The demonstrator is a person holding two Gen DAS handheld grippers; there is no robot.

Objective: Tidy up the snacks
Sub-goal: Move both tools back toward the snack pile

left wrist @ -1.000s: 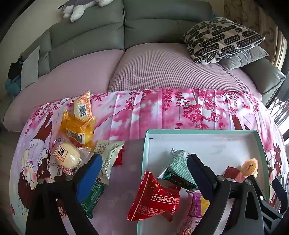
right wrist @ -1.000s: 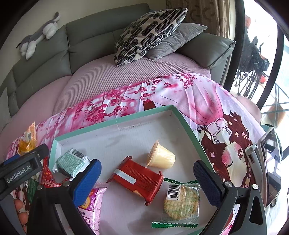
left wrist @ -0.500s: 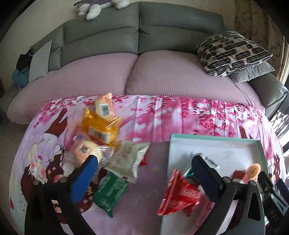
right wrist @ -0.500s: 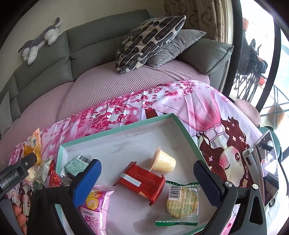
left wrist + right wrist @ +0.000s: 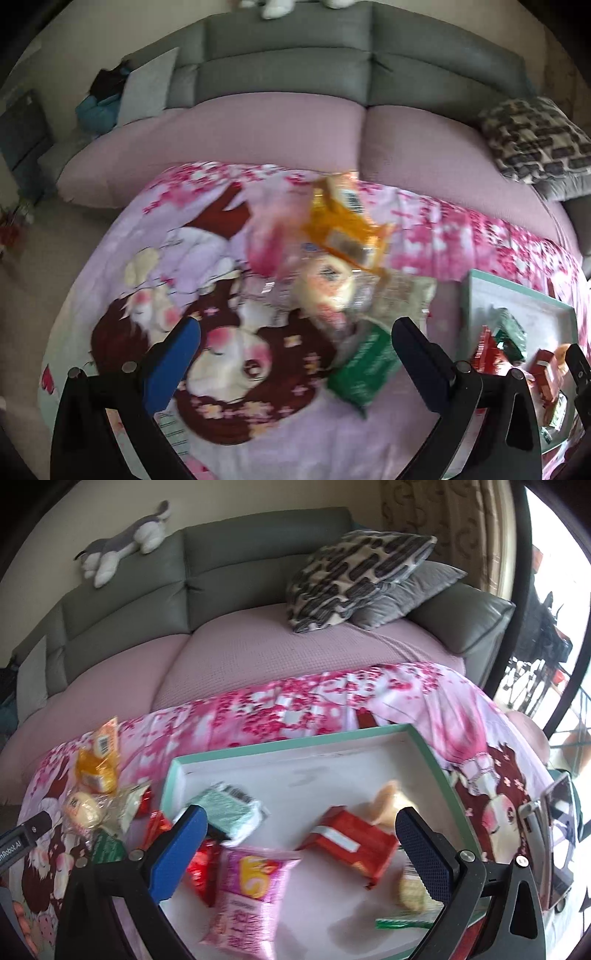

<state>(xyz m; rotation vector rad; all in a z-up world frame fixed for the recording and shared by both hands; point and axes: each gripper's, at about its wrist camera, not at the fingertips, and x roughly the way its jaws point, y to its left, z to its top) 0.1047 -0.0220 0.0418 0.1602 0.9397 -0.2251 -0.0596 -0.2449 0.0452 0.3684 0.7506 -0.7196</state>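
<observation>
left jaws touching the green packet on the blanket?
Apart. In the left wrist view the left gripper is wide open with nothing between its jaws; the green packet lies on the blanket below, though the picture is blurred.

Left gripper (image 5: 295, 354) fills the lower frame, angled downward, jaws spread wide (nothing between them); right gripper (image 5: 299, 845) likewise gapes empty at bottom centre.
</observation>
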